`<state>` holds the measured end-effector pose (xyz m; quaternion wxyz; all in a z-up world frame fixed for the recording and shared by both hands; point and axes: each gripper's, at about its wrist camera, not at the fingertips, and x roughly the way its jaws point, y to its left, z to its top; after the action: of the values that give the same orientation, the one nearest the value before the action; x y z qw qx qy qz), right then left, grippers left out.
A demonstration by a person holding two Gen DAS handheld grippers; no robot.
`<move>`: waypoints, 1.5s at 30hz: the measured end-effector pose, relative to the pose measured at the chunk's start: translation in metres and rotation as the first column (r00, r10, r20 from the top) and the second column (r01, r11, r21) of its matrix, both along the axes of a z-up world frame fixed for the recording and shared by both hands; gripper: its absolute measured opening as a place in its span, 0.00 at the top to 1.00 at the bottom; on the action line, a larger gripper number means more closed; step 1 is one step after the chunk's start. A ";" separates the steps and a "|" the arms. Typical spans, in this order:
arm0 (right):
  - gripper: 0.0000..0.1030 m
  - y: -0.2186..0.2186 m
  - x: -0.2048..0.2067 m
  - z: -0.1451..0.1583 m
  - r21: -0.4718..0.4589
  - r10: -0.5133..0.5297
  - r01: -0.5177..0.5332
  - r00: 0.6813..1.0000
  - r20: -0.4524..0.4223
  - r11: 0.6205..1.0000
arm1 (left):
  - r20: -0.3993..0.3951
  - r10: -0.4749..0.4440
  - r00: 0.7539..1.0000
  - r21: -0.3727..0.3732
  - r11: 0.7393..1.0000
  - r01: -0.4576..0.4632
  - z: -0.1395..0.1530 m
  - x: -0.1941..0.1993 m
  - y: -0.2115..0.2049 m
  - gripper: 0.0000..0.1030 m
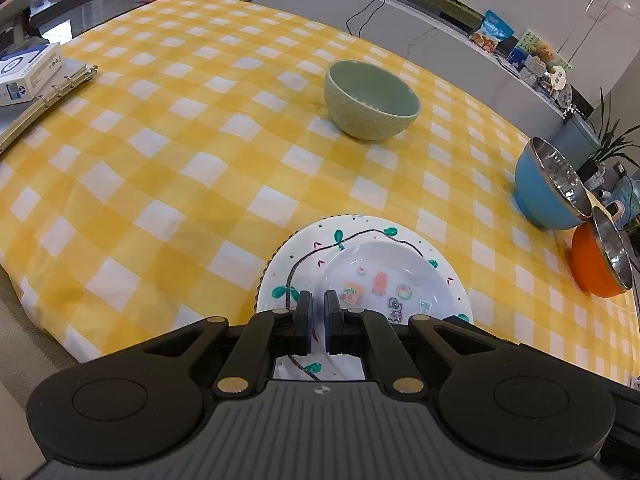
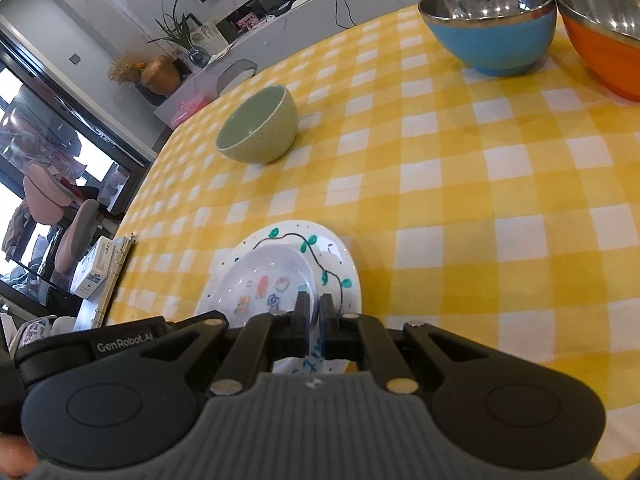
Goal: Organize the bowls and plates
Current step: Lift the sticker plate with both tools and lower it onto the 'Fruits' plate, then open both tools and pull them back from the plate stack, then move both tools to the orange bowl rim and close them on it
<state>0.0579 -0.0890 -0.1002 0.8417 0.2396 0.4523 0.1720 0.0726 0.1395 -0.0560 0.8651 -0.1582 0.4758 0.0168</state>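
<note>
A small white plate (image 1: 384, 276) with coloured stickers lies on a larger white plate (image 1: 304, 256) painted with a green-leaf vine, at the near edge of the table. My left gripper (image 1: 318, 300) is shut on the small plate's left rim. In the right wrist view my right gripper (image 2: 314, 304) is shut on the opposite rim of the small plate (image 2: 268, 280), over the large plate (image 2: 340, 256). A pale green bowl (image 1: 372, 100) stands empty farther back. At the right stand a blue bowl (image 1: 548, 192) and an orange bowl (image 1: 596, 268), both steel-lined.
A yellow-and-white checked cloth (image 1: 180, 168) covers the table. A ring binder (image 1: 44, 108) and a white box (image 1: 28, 72) lie at the far left corner. A grey counter (image 1: 440, 36) with cables and packets runs behind the table. A dark scalloped edge (image 1: 272, 264) shows under the large plate.
</note>
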 end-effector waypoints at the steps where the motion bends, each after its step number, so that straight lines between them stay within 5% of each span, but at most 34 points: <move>1: 0.97 0.000 0.000 0.000 0.001 0.003 -0.003 1.000 0.001 1.000 | 0.000 -0.001 1.000 -0.005 1.000 0.001 0.000 0.000 0.000 0.95; 5: 0.92 0.001 -0.002 0.003 -0.007 0.011 -0.011 1.000 0.014 1.000 | 0.001 0.013 1.000 -0.027 1.000 -0.013 0.001 -0.001 0.003 0.85; 9: 0.68 -0.002 -0.004 0.010 -0.006 0.007 -0.007 0.999 0.053 1.000 | 0.022 0.031 0.999 -0.046 0.999 -0.030 0.008 -0.003 0.005 0.71; 15: 0.62 -0.012 -0.008 0.020 -0.038 -0.032 0.035 0.995 0.095 0.999 | 0.069 0.026 0.997 -0.054 0.998 -0.022 0.028 -0.005 0.001 0.64; 26: 0.48 -0.041 -0.014 0.060 -0.272 -0.043 0.092 0.983 0.178 0.958 | 0.233 -0.152 0.960 0.117 0.985 0.127 0.072 -0.015 -0.061 0.54; 34: 0.39 -0.093 -0.006 0.084 -0.348 -0.091 0.179 0.962 0.256 0.920 | 0.261 -0.240 0.935 0.066 0.971 0.231 0.080 -0.004 -0.104 0.52; 45: 0.36 -0.178 0.026 0.077 -0.432 -0.242 0.334 0.937 0.253 0.838 | 0.291 -0.342 0.894 0.082 0.940 0.332 0.074 0.020 -0.190 0.42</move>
<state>0.0839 -0.2672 -0.0228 0.9295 0.0772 0.3572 -0.0494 0.0931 -0.0505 0.0179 0.9194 -0.0610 0.3584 -0.1503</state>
